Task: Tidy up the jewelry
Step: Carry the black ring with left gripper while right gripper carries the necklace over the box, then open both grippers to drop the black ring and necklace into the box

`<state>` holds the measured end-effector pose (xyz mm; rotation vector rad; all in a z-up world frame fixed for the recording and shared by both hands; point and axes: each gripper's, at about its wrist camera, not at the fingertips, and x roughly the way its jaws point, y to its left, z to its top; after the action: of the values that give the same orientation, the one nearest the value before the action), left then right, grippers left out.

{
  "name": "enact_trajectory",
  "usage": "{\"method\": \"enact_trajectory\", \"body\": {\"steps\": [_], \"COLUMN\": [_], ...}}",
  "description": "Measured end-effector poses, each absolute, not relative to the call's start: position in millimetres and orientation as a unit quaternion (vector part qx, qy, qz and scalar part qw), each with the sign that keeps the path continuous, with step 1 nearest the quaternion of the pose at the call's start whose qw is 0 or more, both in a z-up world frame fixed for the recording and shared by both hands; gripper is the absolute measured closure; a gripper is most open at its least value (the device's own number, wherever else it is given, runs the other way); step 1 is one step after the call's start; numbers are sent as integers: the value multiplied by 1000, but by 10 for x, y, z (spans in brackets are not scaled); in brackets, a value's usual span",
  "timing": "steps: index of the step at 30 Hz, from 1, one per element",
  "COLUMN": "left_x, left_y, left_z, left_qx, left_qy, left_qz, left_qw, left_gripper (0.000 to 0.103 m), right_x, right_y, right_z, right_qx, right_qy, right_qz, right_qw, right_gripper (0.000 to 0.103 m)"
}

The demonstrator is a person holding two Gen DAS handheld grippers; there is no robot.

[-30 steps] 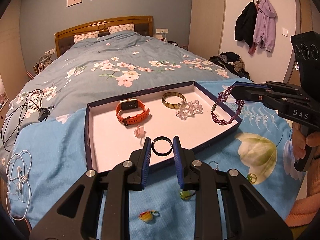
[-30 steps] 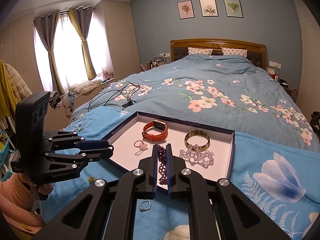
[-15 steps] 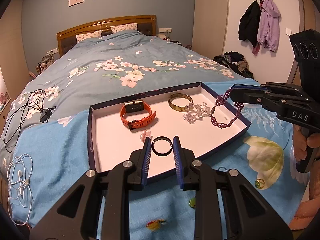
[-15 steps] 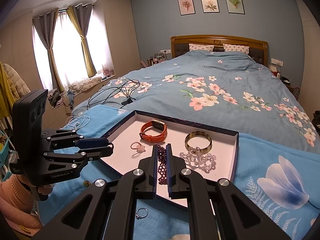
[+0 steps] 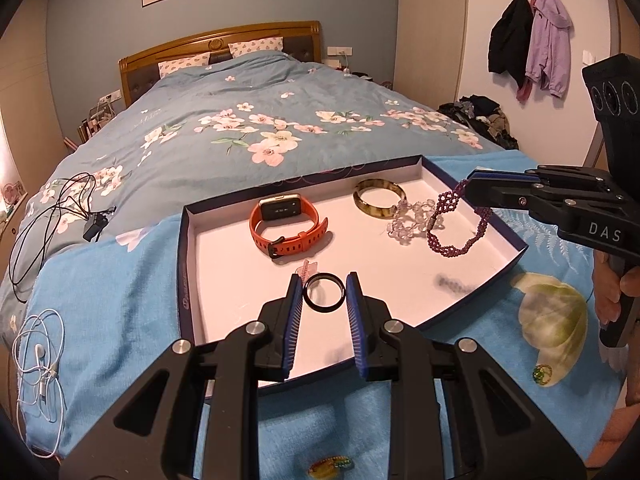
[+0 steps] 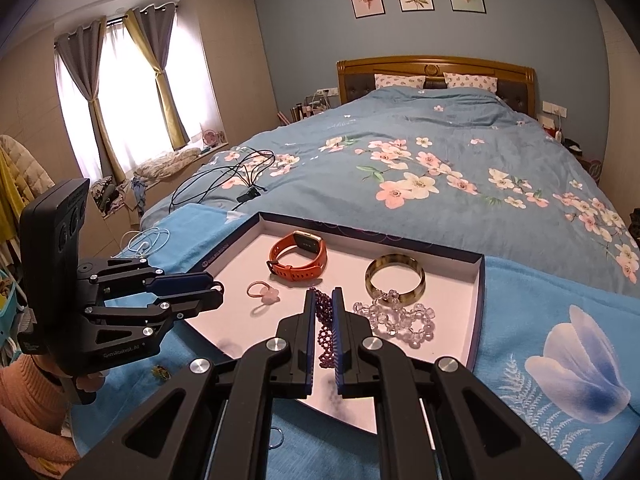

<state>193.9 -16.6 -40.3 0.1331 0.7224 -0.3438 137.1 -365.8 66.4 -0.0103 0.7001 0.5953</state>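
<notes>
A shallow white tray with a dark blue rim (image 5: pixel 184 264) lies on the blue blanket. My left gripper (image 5: pixel 323 280) is shut on a thin black ring (image 5: pixel 322 311), held just above the tray's near part. My right gripper (image 6: pixel 324 294) is shut on a purple beaded bracelet (image 6: pixel 325 332), which dangles over the tray's right side (image 5: pixel 456 250). On the tray floor lie an orange smartwatch (image 5: pixel 286 224), an amber bangle (image 5: pixel 378 200), a clear bead bracelet (image 5: pixel 412 220) and a small pink ring (image 6: pixel 262 292).
Loose pieces lie on the blanket in front of the tray: a green ring (image 5: pixel 542 374), a yellow-green charm (image 5: pixel 330 462) and a silver ring (image 6: pixel 276 436). White earphones (image 5: pixel 38 360) and black cables (image 5: pixel 60 208) sit to the left. A floral duvet stretches beyond.
Both grippers have moved forward over the tray, keeping their loads. The purple bracelet, earlier at the tray's right rim, now hangs inside it.
</notes>
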Motion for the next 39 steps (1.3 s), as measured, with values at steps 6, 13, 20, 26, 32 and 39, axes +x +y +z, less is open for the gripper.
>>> {"method": "enact_trajectory", "body": {"steps": [6,13,20,26,32,39], "left_x": [1991,2050,2145,2224,2299,2416], "left_y": [-181,-195,-185,-177,-186,-190], "left_z": [-434,-478,-558,-625,-677,-746], "left_qx": [66,68,66,61,61,60], "left_qy": [355,360,373,385,394,410], "left_qz": [-165,-162,-158,-157,-154,-150], "left_qw": [918,916,912,907,904,898], "left_gripper": [81,81,81,81,81,81], "right_x": [1452,1571,1697,1743,1796,1869], "right_y": [-3646,-3628,-3647,-3658,-3656,-3679], "right_z": [601,507,397,349,344,302], "right_qx": [-4,-2,5,6,5,9], "right_qy": [349,362,379,384,384,390], "right_qz": [283,280,269,263,257,242], "right_qw": [893,889,886,885,887,889], "right_gripper": [97,97,97,97,97,96]}}
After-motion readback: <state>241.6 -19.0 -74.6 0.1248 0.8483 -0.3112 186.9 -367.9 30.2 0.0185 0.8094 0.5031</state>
